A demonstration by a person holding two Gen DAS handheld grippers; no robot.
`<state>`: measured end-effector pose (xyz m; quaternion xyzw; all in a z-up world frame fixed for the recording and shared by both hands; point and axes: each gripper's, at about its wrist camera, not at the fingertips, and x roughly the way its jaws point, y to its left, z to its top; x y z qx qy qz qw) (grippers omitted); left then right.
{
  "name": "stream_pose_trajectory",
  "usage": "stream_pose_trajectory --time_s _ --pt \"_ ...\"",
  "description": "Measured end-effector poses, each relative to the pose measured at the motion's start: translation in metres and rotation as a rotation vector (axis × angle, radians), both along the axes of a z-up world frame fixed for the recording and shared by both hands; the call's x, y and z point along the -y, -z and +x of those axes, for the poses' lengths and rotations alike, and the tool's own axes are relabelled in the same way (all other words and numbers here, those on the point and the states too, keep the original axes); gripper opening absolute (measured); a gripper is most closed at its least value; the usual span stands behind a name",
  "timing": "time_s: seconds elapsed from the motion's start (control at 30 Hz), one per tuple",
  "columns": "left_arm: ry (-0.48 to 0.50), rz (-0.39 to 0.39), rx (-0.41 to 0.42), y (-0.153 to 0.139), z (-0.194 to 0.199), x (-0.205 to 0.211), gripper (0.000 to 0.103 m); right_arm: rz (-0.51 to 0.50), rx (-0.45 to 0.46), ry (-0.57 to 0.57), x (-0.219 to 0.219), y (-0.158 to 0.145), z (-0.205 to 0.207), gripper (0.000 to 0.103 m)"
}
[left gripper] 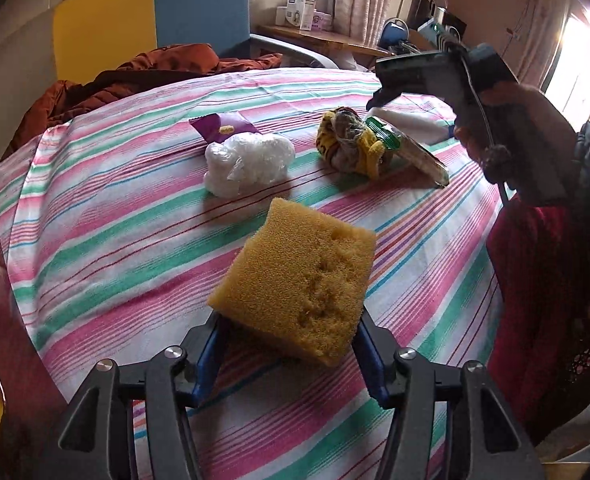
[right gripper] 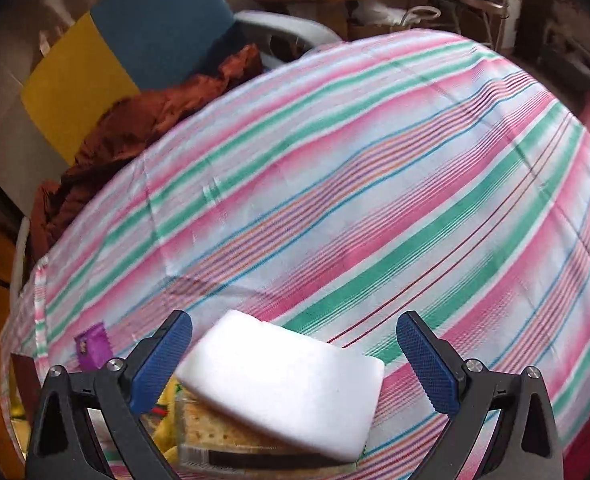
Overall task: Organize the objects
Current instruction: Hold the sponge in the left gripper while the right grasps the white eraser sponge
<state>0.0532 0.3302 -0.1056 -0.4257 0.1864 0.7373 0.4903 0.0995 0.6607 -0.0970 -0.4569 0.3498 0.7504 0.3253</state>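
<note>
Left wrist view: the left gripper point(left gripper: 291, 332) pinches a yellow sponge point(left gripper: 301, 280) by its near edge, blue pads pressed against both sides, and holds it tilted above the striped tablecloth point(left gripper: 115, 216). Ahead on the cloth sit a white plastic bag bundle point(left gripper: 247, 162) with a purple snack packet point(left gripper: 225, 126) touching its far side, and, well apart to the right, a yellow cloth bundle point(left gripper: 349, 144) beside a clear cracker pack point(left gripper: 419, 158). The right gripper point(left gripper: 379, 98) hangs over that far-right group; from here I cannot tell how its jaws stand. An orange-brown garment point(left gripper: 127, 76) lies at the table's far edge.

Right wrist view: blurry, likely moving. The right gripper point(right gripper: 295, 340) has its jaws spread wide, holding nothing. A white foam block point(right gripper: 283, 380) lies between and below them, resting on top of the cracker pack point(right gripper: 223, 436); no pad touches it. The yellow cloth bundle point(right gripper: 167, 404) shows just left, the purple snack packet point(right gripper: 93, 344) further left.

Step in hand, I'd guess: placing the sponge with the others. To do it well, lower it flat near a group, keep the squeeze light since foam deforms, and release only once it rests on the cloth. The white block sits tilted on the pack, so avoid bumping it.
</note>
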Motion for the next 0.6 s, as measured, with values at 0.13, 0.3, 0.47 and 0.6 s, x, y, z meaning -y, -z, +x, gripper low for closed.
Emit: stream_pose_trajectory --time_s 0.13,0.3,0.47,0.6 --pt "-0.002 0.002 0.016 0.000 -0.001 0.003 0.061 -0.138 -0.108 -0.040 0.007 -0.001 0.005 0.103" --pt "-0.008 0.005 0.030 -0.001 -0.002 0.004 0.061 -0.132 -0.191 -0.136 0.039 -0.022 0.013 0.103" --pt "-0.016 0.006 0.043 -0.002 -0.002 0.002 0.061 -0.201 -0.216 -0.025 0.020 -0.005 0.023 0.103" --pt "-0.020 0.001 0.044 -0.003 -0.003 0.001 0.061 -0.224 -0.235 0.061 -0.007 0.001 0.026 0.102"
